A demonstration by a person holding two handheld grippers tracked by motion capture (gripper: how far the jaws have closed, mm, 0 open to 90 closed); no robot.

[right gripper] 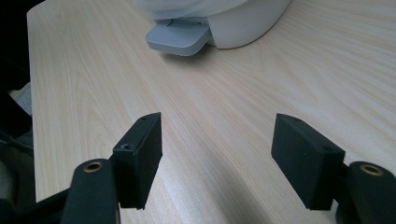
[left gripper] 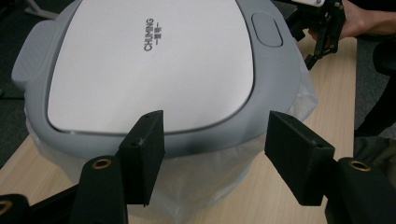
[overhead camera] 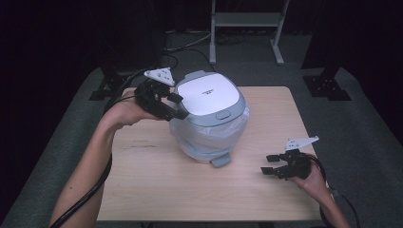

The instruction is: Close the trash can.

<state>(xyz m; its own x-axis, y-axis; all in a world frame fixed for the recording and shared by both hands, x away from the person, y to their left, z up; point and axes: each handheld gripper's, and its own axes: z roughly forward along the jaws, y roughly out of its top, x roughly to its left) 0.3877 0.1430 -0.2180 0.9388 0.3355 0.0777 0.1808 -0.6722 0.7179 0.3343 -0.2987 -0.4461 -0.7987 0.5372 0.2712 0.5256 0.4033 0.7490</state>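
A small pedal bin (overhead camera: 209,114) stands at the middle back of the wooden table (overhead camera: 157,185). Its white lid (left gripper: 154,60) is down inside a grey rim with a push button (left gripper: 266,29). A clear plastic bag (overhead camera: 204,137) hangs out over the body. The grey foot pedal (right gripper: 177,37) sticks out at the front. My left gripper (overhead camera: 178,106) is open at the lid's left edge, jaws either side of the grey rim (left gripper: 217,135). My right gripper (overhead camera: 267,165) is open and empty near the table's right front, low over bare wood (right gripper: 217,135) and aimed at the pedal.
A metal stand (overhead camera: 247,21) is on the dark floor behind the table. Black stand feet (overhead camera: 328,85) sit off the back corners. A thick cable (overhead camera: 90,194) trails from the left gripper past the table's left edge. Bare wood stretches in front of the bin.
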